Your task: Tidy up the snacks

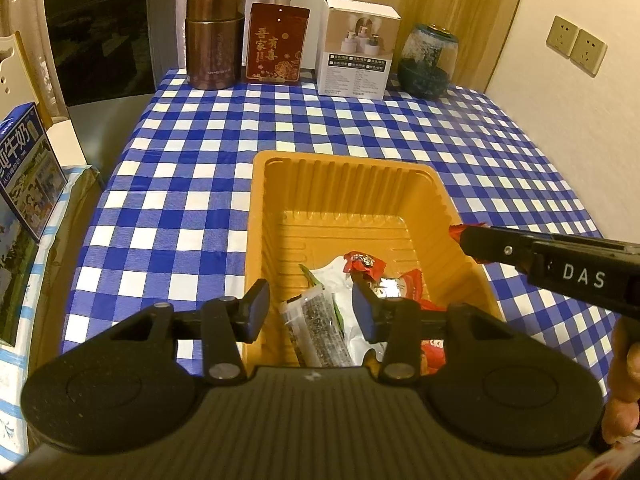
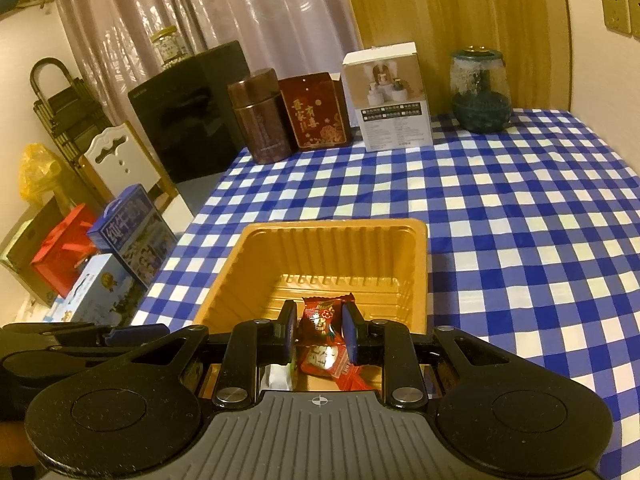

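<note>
Orange plastic forms the tray point(image 1: 276, 216) that sits low in the centre of both views on the blue-checked surface point(image 1: 180, 208), and it serves as the collecting place for the snacks. Several already lie in its near end: a clear packet of dark seaweed-like strips point(image 1: 320, 328), a white wrapper point(image 1: 340, 280) beneath it and red candy packets point(image 1: 366, 262) beside them. The left claw point(image 1: 312, 306) hovers over that pile with its jaws partly apart and nothing pressed between them, so it appears free. The right claw point(image 2: 318, 330) is narrow, clamped on a red wrapped candy point(image 2: 320, 316) and held above the tray's near end, probably so the piece will fall inside once let go. Tins and boxes stand along the top of the frame, well apart from the tray and out of the way.
</note>
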Available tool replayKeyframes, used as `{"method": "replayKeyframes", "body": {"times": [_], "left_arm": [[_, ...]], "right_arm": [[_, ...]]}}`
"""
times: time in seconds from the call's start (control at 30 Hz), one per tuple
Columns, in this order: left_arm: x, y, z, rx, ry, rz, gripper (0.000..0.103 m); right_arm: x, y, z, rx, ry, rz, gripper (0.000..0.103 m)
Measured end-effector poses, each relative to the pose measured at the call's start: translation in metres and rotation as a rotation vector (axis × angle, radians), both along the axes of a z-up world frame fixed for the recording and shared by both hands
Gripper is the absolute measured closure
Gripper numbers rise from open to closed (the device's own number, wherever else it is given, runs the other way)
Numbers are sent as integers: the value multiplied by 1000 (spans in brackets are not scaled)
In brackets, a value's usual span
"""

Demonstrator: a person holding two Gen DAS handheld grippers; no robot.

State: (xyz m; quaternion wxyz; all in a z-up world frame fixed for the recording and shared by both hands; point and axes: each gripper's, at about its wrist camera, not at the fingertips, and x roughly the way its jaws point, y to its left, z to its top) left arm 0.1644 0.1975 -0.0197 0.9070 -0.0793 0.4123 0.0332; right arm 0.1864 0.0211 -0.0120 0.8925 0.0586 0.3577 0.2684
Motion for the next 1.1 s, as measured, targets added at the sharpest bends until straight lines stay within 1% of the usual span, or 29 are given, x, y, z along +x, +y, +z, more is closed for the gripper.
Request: {"method": "replayKeyframes", "body": {"times": [0.1,0.17,0.2,0.23,0.27,0.3,0.37,0.43,0.5,0.53,0.6,0.73,0.8,0.9,1.1], "left_arm": [[1,1,0,2,0,3,61],[1,2,-1,2,0,6,57],[1,3,-1,3,-1,7,54],[0,4,-1,3,-2,9,52],[0,4,-2,3,-2,12,51],[-1,4,-2,4,-2,16,48],[-3,5,-2,6,-2,21,45],[-7,5,-1,7,-6,31,36],[-13,5,0,2,-15,40,31],[-16,4,1,0,-17,47,24],[-23,2,3,-2,-26,56,16],[-41,-8,10,2,-38,71,4],[-51,-12,14,4,-47,73,1],[-68,-20,22,21,-59,89,0],[-101,-37,37,39,-73,93,0]], "right_arm": [[1,3,-1,3,3,11,78],[2,6,-2,17,4,26,78],[3,6,-2,30,11,33,76],[4,6,-2,38,15,28,71],[4,4,-2,49,14,18,51],[3,1,-1,66,10,5,40],[3,-3,0,71,11,-16,40],[0,-11,1,67,16,-40,40],[-6,-19,1,55,27,-65,40],[-9,-22,1,44,32,-73,40],[-16,-28,0,12,44,-81,39],[-35,-39,0,-21,67,-91,38],[-47,-44,1,-39,74,-94,35],[-63,-52,3,-50,86,-103,28],[-100,-67,16,-70,71,-98,25]]}}
